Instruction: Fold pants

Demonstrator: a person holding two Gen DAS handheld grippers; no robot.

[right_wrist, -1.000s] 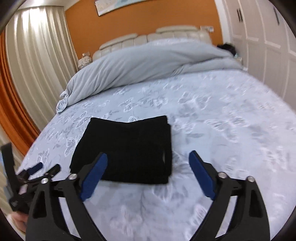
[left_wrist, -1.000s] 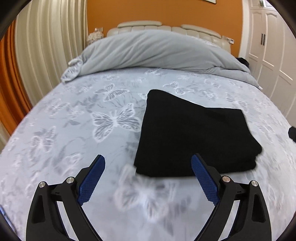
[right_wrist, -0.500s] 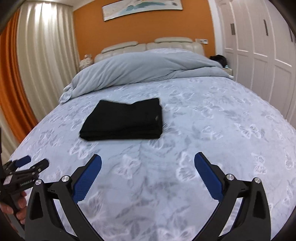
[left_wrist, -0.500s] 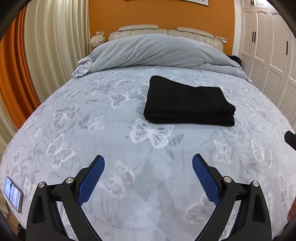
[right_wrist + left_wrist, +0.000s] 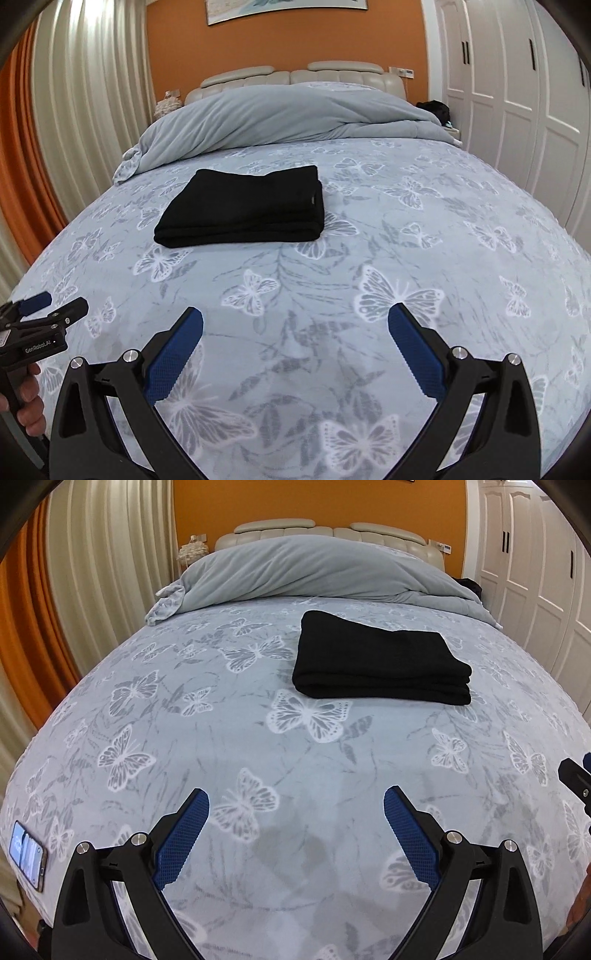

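Lay folded on the bed (image 5: 229, 746): black pants (image 5: 376, 664). Hovered well short of pants, jaws spread wide, holding nothing: left gripper (image 5: 295, 812), right gripper (image 5: 295, 328).

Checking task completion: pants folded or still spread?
Folded: the black pants lie as a compact rectangle with stacked layers at the near edge; both tongs open, clear of them.

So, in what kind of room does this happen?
Most likely a home bedroom. A bed with a butterfly-print sheet and padded headboard fills the view, a grey duvet is bunched at its head, and white wardrobe doors line one wall.
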